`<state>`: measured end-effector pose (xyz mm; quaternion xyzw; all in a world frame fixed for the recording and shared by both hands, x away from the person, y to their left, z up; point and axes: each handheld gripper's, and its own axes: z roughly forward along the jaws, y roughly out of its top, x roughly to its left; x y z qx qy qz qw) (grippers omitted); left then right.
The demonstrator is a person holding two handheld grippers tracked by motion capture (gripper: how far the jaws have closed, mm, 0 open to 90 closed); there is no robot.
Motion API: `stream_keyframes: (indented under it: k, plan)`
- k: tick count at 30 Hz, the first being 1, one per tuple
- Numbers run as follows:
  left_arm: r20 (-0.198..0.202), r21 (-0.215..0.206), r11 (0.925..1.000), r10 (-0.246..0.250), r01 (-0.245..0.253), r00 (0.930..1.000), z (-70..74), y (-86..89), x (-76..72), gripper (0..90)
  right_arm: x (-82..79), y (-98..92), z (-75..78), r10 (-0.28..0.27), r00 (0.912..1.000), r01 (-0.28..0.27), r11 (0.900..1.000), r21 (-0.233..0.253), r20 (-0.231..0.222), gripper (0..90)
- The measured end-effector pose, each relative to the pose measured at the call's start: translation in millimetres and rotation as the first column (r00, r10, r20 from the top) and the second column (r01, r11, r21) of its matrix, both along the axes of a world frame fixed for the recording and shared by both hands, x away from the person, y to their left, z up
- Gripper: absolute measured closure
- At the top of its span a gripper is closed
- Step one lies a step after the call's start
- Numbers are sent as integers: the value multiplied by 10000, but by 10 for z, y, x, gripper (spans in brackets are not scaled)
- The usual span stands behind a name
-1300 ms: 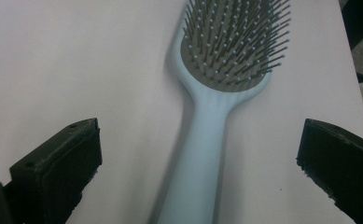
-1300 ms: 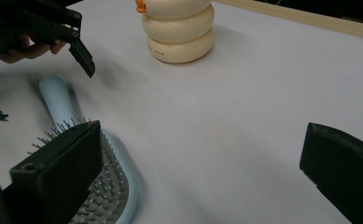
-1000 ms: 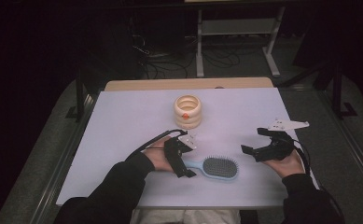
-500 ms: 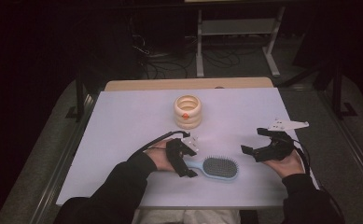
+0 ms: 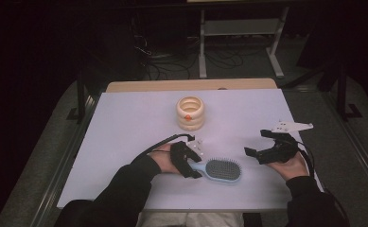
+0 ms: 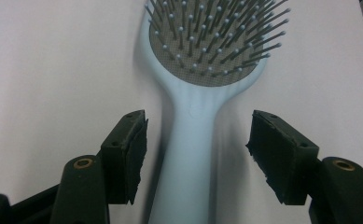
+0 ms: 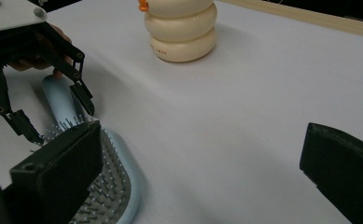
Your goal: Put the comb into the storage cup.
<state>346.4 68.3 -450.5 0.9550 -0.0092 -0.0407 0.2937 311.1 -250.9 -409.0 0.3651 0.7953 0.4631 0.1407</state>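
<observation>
Near the desk's front edge, a hairbrush (image 5: pixel 218 170) is lain flat, its handle framed by the left gripper (image 6: pixel 195 154), fingers spread. The grasp is judged pending: closing is needed. The right gripper (image 5: pixel 261 142) is held open nearby.

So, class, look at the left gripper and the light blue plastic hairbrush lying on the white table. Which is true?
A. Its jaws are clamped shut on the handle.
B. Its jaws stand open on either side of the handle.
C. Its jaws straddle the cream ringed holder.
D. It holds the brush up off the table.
B: in the left gripper view the left gripper has its jaws apart, gaps showing on both sides of the light blue plastic hairbrush handle.
</observation>
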Motion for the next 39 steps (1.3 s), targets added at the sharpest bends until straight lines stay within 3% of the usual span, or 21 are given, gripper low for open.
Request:
stream_keyframes:
  k: [10,19,34,39]
  plan:
    - [176,50,10000,22,-23,9998,6,19,10,519,-1,-3,2,-22,10000,22,10000,11,25,0]
    - [610,93,9999,88,-94,9981,9,17,1,640,-3,-10,6,-67,10000,67,9999,81,43,0]
    - [707,105,9999,-46,38,9975,19,22,-6,689,-3,-14,6,-89,9999,89,9999,78,55,0]
    - [803,-93,9999,-74,81,9967,67,35,-23,691,-5,-15,6,-103,9999,103,9999,84,49,0]
